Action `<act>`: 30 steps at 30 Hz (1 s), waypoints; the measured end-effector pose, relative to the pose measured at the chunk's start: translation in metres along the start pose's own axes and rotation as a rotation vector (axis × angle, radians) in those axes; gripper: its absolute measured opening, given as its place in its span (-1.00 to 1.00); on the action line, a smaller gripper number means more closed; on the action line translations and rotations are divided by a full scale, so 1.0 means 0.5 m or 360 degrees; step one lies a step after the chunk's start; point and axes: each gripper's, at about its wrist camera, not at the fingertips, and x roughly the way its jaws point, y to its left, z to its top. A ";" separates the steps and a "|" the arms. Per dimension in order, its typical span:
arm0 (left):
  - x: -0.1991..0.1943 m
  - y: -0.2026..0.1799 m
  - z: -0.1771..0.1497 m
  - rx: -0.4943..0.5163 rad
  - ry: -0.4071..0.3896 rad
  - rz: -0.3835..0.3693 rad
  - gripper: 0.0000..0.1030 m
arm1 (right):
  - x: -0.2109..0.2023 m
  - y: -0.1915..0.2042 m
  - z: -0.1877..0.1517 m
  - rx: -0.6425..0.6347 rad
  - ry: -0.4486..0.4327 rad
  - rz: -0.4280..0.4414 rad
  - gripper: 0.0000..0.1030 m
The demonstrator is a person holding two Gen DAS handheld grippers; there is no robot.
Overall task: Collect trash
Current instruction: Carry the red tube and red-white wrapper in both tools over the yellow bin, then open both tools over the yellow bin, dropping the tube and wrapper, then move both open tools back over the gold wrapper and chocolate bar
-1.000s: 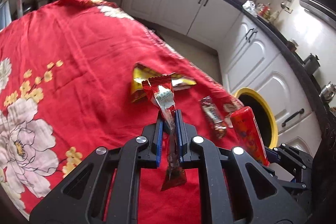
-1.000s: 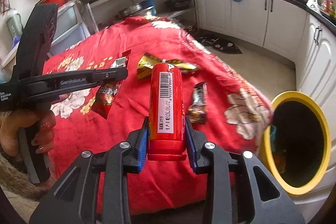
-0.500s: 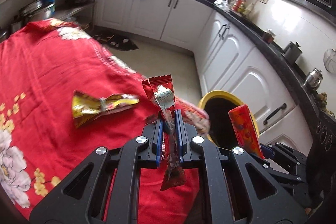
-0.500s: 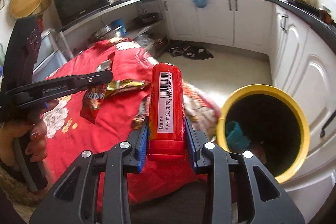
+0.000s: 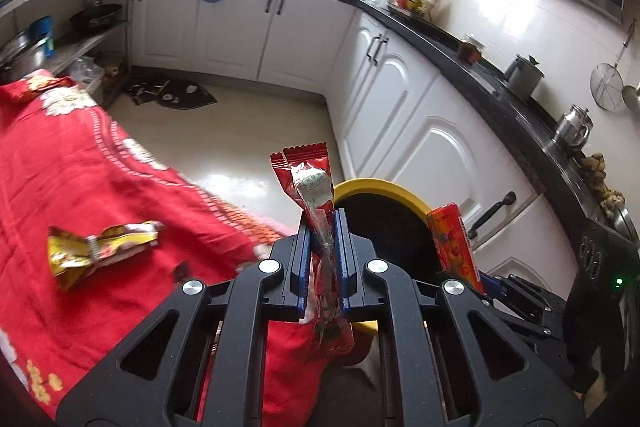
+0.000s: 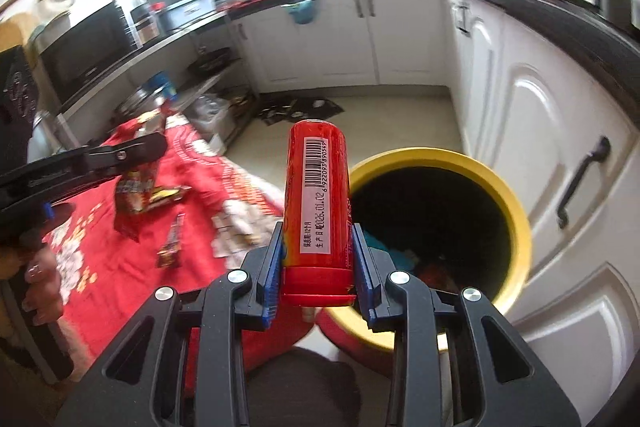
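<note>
The right tool (image 6: 316, 259), clamped on the red canister (image 6: 318, 203), is nearer the yellow bin (image 6: 516, 223), whose mouth lies just ahead-right, than the left tool (image 5: 323, 259), pinching a red wrapper (image 5: 310, 183).

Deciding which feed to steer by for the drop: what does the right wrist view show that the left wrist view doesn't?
Only the right wrist: inside the yellow bin, with trash at the bottom; the canister's barcode label; a dark wrapper on the cloth.

Only the left wrist: the red wrapper head-on between the left tool fingers; kettles on the counter.

Both: the bin, the red canister shut in the right tool, the yellow wrapper, the red tablecloth.
</note>
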 end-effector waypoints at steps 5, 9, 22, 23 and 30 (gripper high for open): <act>0.047 -0.037 0.013 0.0020 0.0045 -0.0068 -0.87 | 0.011 -0.066 -0.005 0.0092 0.0009 -0.0096 -0.42; 0.091 -0.065 0.020 0.0029 0.0094 -0.0119 -0.87 | 0.022 -0.108 -0.007 0.0143 0.0029 -0.0150 -0.42; 0.164 -0.071 0.030 -0.0022 0.0152 -0.0098 0.30 | 0.056 -0.160 -0.004 0.0188 0.0039 -0.0303 0.20; 0.163 -0.064 0.029 -0.0031 0.0150 -0.0091 0.34 | 0.057 -0.162 -0.004 0.0190 0.0042 -0.0300 0.20; 0.126 -0.009 0.019 -0.0049 0.0099 0.0028 0.64 | 0.047 -0.120 -0.011 0.0166 0.0028 -0.0245 0.30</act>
